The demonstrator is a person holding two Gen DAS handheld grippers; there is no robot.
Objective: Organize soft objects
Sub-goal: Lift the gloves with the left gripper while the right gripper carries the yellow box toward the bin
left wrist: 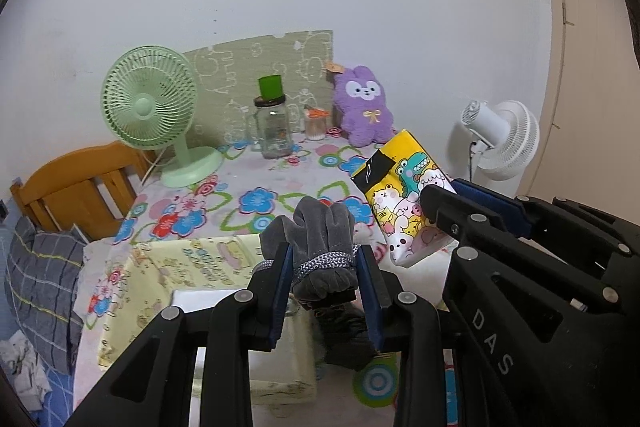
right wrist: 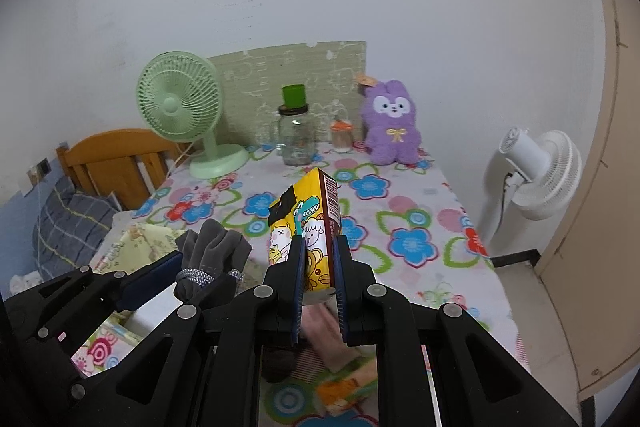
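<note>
Both tools are loaded and held above the table, so the step in hand looks like a carry: two soft items lifted, neither yet set down.

The left gripper (left wrist: 324,267) is clamped on a grey fleece glove (left wrist: 320,227) at its speckled cuff band, with the fingers of the glove flopping forward toward twelve o'clock. The right gripper (right wrist: 318,267) has its jaws pressed tight on a cartoon-printed tissue pack (right wrist: 306,223) (yellow, with a green dinosaur), which sticks up and away from the pads; in the left wrist view that pack hangs at about two o'clock from the glove.

A pale yellow fabric bin (left wrist: 160,267) sits at about nine o'clock of the glove, low on the flowered tablecloth (right wrist: 400,211), and is the likely destination. The next move would call for bringing each item over the bin's opening and parting the jaws only once it is clear of the rim. A purple plush rabbit (right wrist: 390,127) sits at the far edge, near one o'clock.
</note>
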